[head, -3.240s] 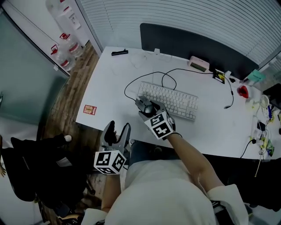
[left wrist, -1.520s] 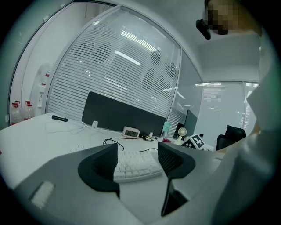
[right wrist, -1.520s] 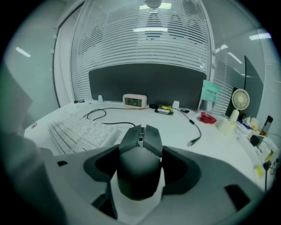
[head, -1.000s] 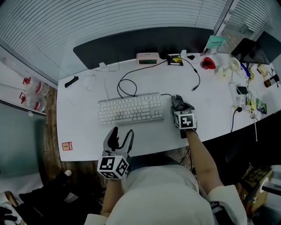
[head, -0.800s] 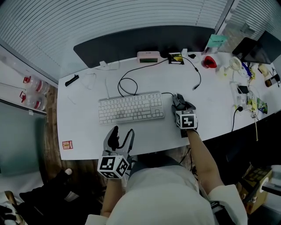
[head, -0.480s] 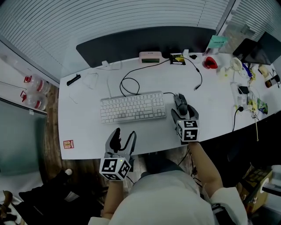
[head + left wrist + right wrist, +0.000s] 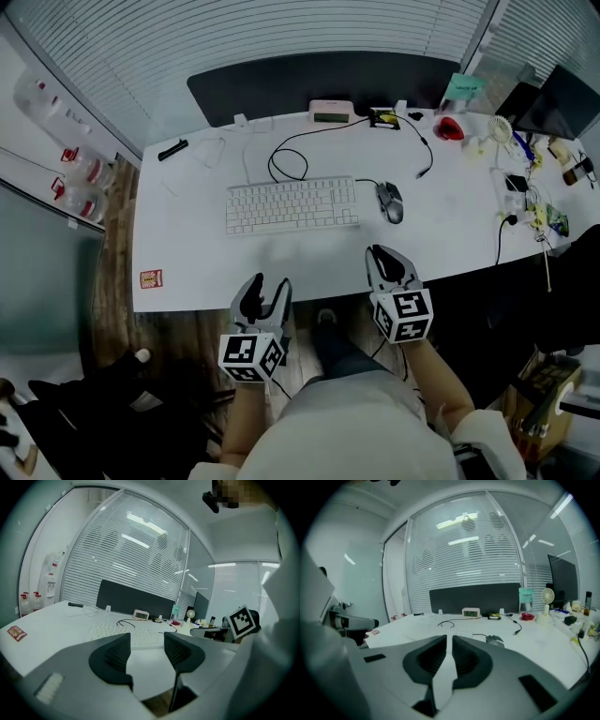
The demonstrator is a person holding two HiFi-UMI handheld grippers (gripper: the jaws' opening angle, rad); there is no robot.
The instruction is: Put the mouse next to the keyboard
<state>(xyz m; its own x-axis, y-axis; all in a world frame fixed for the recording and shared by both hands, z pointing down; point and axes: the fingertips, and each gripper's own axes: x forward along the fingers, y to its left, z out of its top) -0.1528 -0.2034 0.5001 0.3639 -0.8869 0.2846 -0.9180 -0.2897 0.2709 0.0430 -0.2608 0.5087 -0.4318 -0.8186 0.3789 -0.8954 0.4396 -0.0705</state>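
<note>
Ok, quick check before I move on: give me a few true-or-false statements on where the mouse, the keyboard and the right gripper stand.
1. The mouse lies just off the keyboard's right end in the head view. True.
2. The right gripper holds the mouse. False: its fingers have just been closing with nothing between them; the mouse lies free on the table.
3. The mouse rests on top of the keyboard. False: it lies on the table beside it, with a small gap between them.
4. A small clock stands behind the keyboard, by the dark panel. True.
</note>
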